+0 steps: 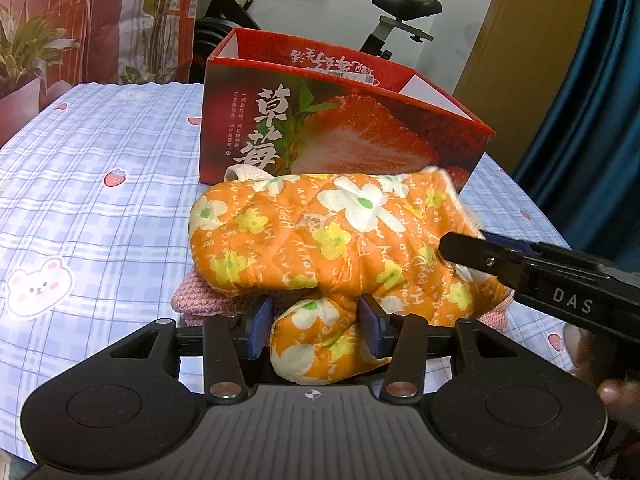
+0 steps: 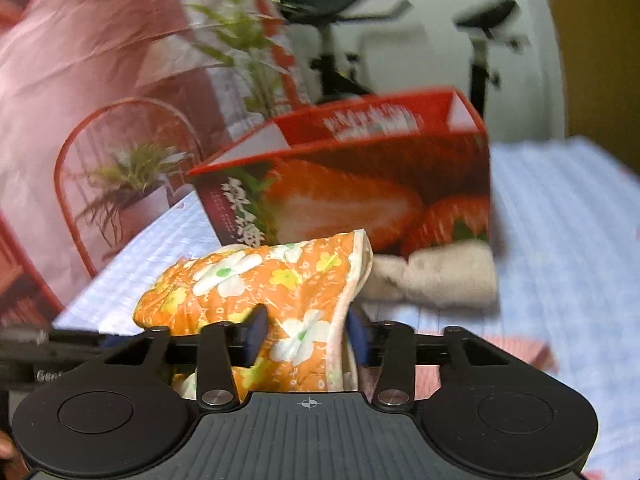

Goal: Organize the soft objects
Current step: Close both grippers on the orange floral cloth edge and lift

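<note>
Orange flowery quilted oven mitt (image 1: pixel 332 232) lies mid-frame on checked worktop cloth (image 1: pixel 100 208), before red strawberry cardboard box (image 1: pixel 344 120). Left tool (image 1: pixel 316 330) clamped on mitt thumb. Right tool (image 2: pixel 308 340) clamped on mitt cuff. Pink knitted cloth (image 1: pixel 200 296) underneath.

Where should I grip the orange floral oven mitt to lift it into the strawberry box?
Grip the oven mitt at two points: the thumb lobe, already between the left gripper pads from the near side, and the open cuff, where the right gripper comes in from the right. The quilted body is floppy, so holding both ends should keep it from sagging on the way to the box.
</note>
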Demonstrator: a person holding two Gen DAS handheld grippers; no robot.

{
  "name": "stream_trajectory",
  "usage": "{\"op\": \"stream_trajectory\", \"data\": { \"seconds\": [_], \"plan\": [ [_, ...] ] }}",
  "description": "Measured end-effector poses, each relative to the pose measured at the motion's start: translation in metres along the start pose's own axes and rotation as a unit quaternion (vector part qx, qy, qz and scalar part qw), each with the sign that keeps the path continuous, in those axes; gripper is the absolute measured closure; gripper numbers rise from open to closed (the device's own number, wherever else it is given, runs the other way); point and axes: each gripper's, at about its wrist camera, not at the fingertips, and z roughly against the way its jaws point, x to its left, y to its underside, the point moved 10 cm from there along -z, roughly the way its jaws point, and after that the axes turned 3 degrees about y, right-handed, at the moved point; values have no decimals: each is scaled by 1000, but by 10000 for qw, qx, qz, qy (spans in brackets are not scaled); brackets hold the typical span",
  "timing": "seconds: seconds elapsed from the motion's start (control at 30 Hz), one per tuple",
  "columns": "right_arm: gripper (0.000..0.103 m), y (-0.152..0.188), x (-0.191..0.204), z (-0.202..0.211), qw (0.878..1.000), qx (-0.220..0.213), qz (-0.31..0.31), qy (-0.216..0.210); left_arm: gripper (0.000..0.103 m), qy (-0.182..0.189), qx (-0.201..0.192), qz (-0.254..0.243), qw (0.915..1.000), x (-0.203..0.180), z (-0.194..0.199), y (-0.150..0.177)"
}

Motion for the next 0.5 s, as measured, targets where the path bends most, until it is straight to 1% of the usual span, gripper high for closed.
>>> {"op": "stream_trajectory", "data": {
  "seconds": [0.03,0.13,0.2,0.33,0.4,0.5],
  "plan": [
    [82,-2,5,3,9999,-72,156,9,52,-4,1,8,10000,0,0,0],
    [92,-3,13,7,9992,-104,387,-43,52,-4,-9,34,10000,0,0,0],
    [94,-1,11,6,9994,-76,336,-8,52,31,-22,109,9999,1,1,0],
    [95,2,3,6,9997,-34,216,56,47,193,-70,605,9980,12,5,-2],
    [96,5,1,3,9997,-11,221,77,47,231,-231,801,9962,17,11,-6],
    [96,8,-1,1,9998,28,201,85,46,221,-445,877,9949,19,18,-12]
  ]
}}
